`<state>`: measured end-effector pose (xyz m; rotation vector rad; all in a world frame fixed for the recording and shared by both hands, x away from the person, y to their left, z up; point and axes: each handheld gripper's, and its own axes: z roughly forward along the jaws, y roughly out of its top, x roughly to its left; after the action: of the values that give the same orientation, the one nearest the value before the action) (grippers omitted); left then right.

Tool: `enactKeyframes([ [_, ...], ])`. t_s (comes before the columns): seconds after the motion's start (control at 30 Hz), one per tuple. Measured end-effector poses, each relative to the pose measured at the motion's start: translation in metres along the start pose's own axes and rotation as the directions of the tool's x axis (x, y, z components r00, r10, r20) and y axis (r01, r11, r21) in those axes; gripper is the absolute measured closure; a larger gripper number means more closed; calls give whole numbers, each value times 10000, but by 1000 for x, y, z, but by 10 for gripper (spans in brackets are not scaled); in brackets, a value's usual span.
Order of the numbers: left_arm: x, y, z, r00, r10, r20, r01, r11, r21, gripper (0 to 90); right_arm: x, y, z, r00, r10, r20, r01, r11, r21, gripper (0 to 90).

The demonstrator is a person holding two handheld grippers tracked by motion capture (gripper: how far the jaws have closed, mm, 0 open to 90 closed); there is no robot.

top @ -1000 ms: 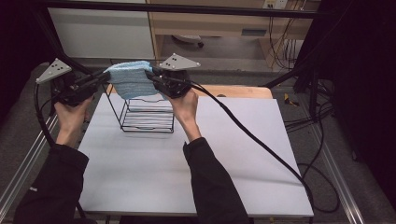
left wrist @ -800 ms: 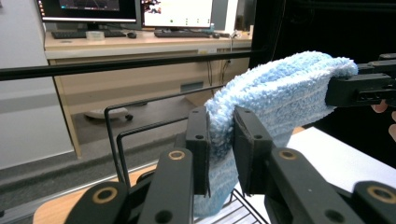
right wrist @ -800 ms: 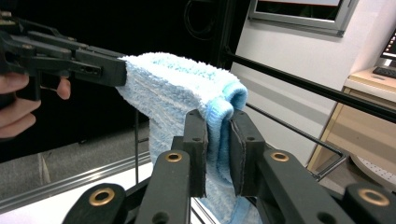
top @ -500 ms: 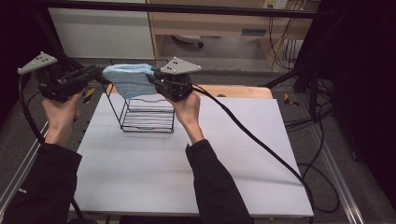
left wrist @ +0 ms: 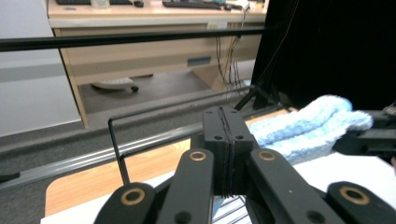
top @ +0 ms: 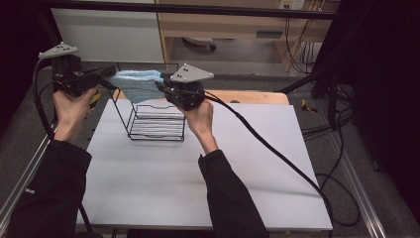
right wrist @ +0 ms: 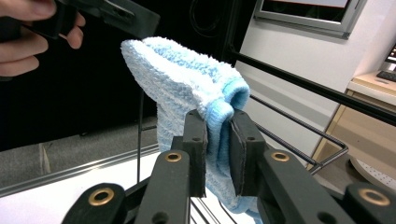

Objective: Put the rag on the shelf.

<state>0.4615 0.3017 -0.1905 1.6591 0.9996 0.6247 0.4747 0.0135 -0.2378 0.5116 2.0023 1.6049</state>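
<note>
Nearest the person, two dark sleeves come in over the white tabletop (top: pixel 163 183), each hand carrying one hand-held gripper.

The right hand-held gripper (right wrist: pixel 218 140) has its two black jaws drawn narrow and clamped on a folded edge of the light blue towel (right wrist: pixel 187 79); in the right gripper view the bright blue hem bulges up out of the slot between the pads. In the high view this right hand-held gripper (top: pixel 161 88) sits just above the near right corner of the wire rack (top: pixel 156 121).

The left hand-held gripper (left wrist: pixel 225 140) has just been closing: its jaws now meet pad to pad with nothing between them. In the high view the left hand-held gripper (top: pixel 106 74) is held up off the tabletop, to the left of the towel and close beside its left end.

The towel (top: pixel 136 84) is fluffy terry, pale blue, bunched into soft folds; it hangs in the air over the back of the rack, stretched out from the right grip.

Counted: two hand-held grippers, one towel, one black wire rack.

Beyond the tabletop stands a wooden desk (top: pixel 237 25).
</note>
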Motion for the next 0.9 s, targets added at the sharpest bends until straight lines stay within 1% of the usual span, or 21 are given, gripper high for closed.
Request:
enactKeyframes([
  [0.07, 1, -1, 1, 10000, -47, 35, 47, 10000, 34, 892, 1, 0, 0, 10000, -85, -16, 85, 10000, 26, 788],
  [0.13, 2, -3, 2, 9997, -156, 164, 154, 9998, 96, 892, 1, -1, 0, 9998, -188, -29, 188, 9998, 52, 786],
  [0.17, 3, -4, 2, 9995, -157, 264, 151, 9997, 212, 892, 1, -1, 0, 9998, -195, -46, 196, 9998, 78, 784],
  [0.33, 3, -14, -2, 9975, -61, 700, 28, 9989, 470, 892, 2, -3, -2, 9996, -260, -126, 262, 9995, 162, 760],
  [0.47, 2, -24, -3, 9963, 35, 859, -92, 9978, 658, 893, 3, -3, -2, 9994, -290, -198, 295, 9992, 258, 716],
  [0.57, 1, -29, -2, 9956, 58, 935, -125, 9974, 712, 893, 4, -3, -3, 9995, -219, -213, 226, 9992, 327, 655],
  [0.7, 0, -33, -1, 9953, 62, 968, -137, 9969, 774, 893, 5, -2, -5, 9999, 31, -154, -25, 9991, 423, 550],
  [0.73, 0, -34, -1, 9955, 78, 944, -151, 9969, 771, 893, 5, -1, -6, 9998, 96, -155, -90, 9991, 413, 512],
  [0.9, -1, -39, 0, 9961, 90, 882, -166, 9962, 854, 894, 8, 4, -12, 9984, 450, -344, -440, 9986, 285, 414],
])
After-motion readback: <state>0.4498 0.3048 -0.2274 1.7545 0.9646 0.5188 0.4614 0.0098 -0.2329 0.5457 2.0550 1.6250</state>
